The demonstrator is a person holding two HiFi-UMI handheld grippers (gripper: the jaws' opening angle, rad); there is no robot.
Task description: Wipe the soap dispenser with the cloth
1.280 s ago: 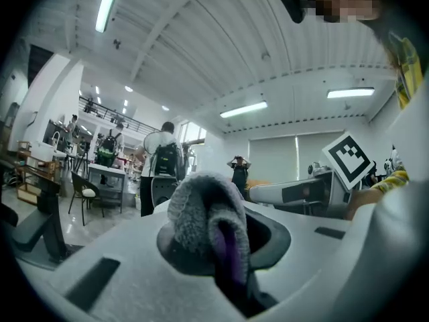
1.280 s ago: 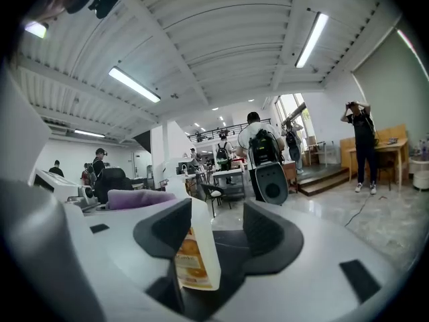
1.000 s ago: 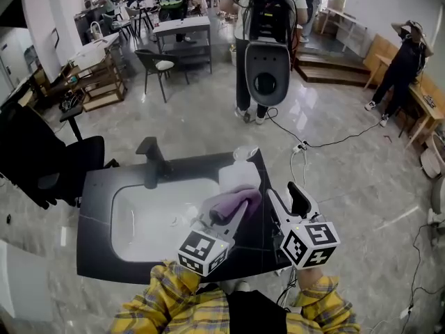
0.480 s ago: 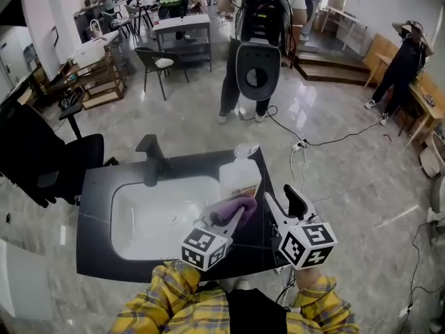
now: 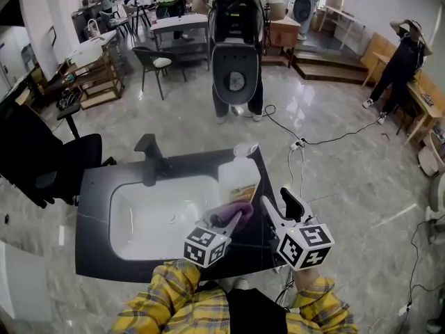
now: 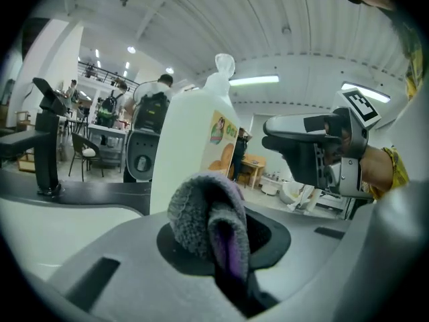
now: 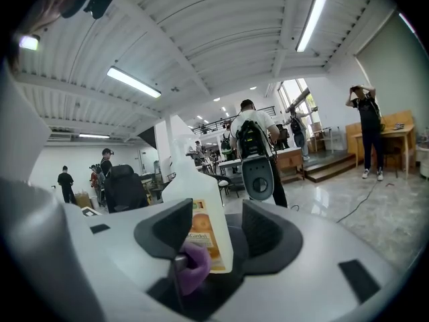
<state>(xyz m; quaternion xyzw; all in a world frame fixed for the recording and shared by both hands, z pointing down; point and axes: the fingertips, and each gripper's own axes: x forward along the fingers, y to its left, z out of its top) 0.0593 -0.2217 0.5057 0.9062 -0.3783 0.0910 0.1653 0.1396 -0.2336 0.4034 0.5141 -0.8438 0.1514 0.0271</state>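
Note:
The soap dispenser is a white pump bottle with an orange label, upright at the dark counter's right end. My left gripper is shut on a purple-grey cloth, whose bunched end lies against the bottle's lower near side. In the left gripper view the cloth bulges out of the jaws right before the dispenser. My right gripper hovers just right of the bottle, open and holding nothing. In the right gripper view the dispenser shows beyond the spread jaws, with the cloth at its base.
A white basin and a black faucet fill the counter left of the bottle. The counter's right edge runs just under my right gripper. A black chair stands at the left. A person with a backpack stands beyond, and a cable lies on the floor.
My left gripper has sunk with the cloth, down the bottle's near side toward the counter. The right gripper has kept still. The person with the backpack has stepped left.

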